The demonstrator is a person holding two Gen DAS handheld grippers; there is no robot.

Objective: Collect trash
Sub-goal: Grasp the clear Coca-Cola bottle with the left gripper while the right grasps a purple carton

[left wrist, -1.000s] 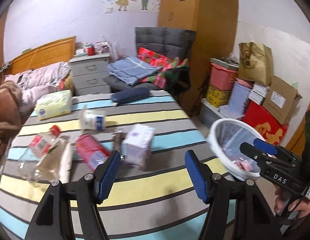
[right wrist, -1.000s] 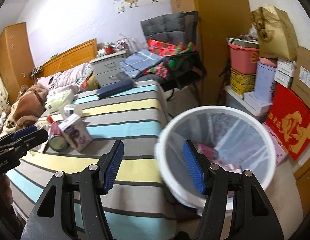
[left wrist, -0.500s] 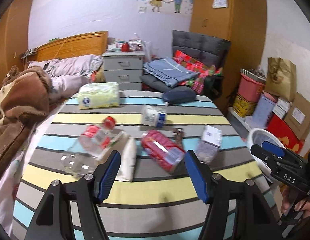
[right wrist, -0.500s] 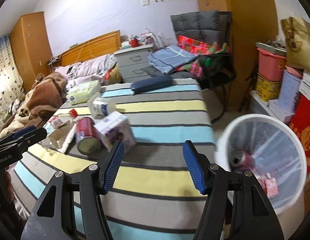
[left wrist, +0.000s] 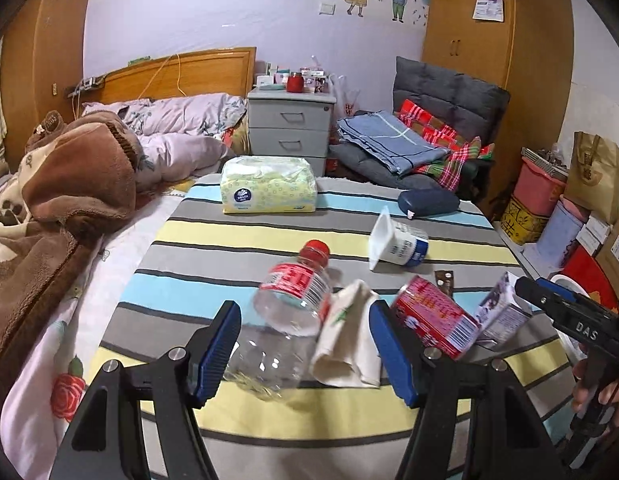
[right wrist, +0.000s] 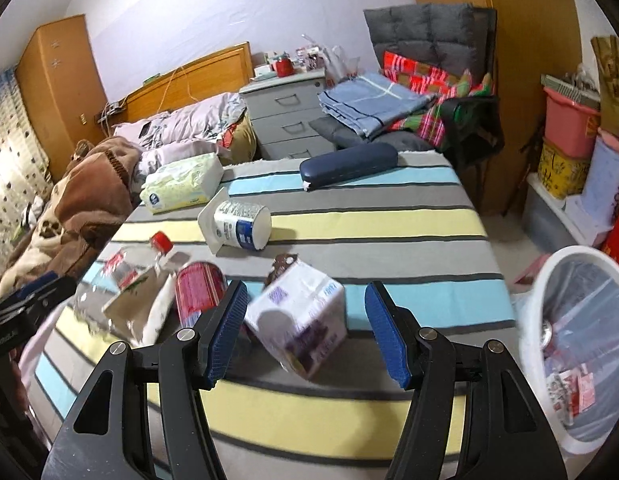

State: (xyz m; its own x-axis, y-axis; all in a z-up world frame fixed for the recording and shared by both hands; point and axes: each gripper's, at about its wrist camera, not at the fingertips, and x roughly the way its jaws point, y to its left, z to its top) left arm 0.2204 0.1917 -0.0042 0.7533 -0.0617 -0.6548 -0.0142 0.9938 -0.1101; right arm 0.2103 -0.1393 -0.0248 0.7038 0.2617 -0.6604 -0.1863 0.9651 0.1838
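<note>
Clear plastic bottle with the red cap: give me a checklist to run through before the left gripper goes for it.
1. Left gripper empty, jaws apart: ok.
2. Clear plastic bottle with the red cap lying on the striped table cover, lined up between the jaws: ok.
3. Bottle free of neighbours: not ok, the crumpled white paper bag lies against it.
4. Right gripper empty, out of the way over the white and purple carton: ok.
5. White trash bin with clear liner open, room inside: ok.
6. Bottle empty: cannot tell.
</note>
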